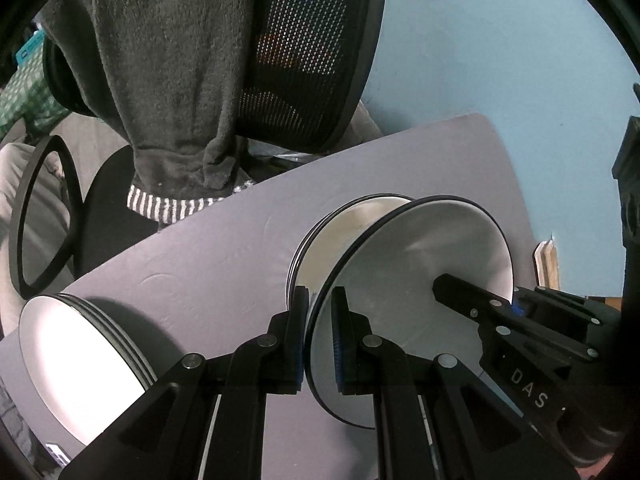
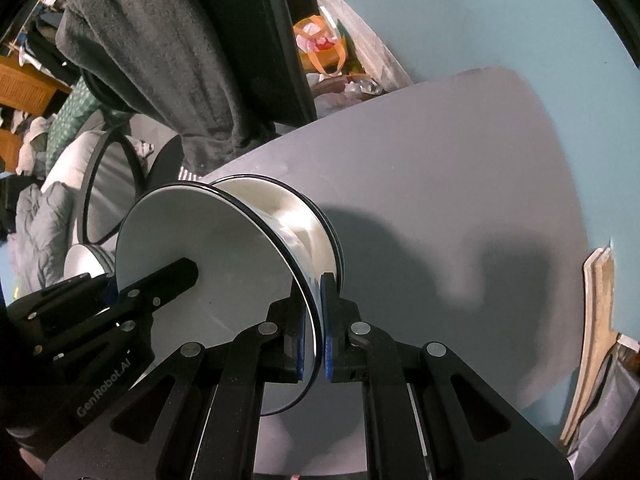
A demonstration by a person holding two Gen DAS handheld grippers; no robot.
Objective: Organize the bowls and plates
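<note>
"GenRobot.AI"-marked left gripper (image 2: pixel 176 276), "DAS"-marked right gripper (image 1: pixel 456 288) on bowl (image 1: pixel 420 264)

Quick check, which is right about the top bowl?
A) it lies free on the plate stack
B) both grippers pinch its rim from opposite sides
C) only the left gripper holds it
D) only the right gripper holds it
B: the left gripper is shut on the rim of the top bowl, and the right gripper clamps the opposite rim, above the other bowls; the plate stack sits apart on the table.
</note>
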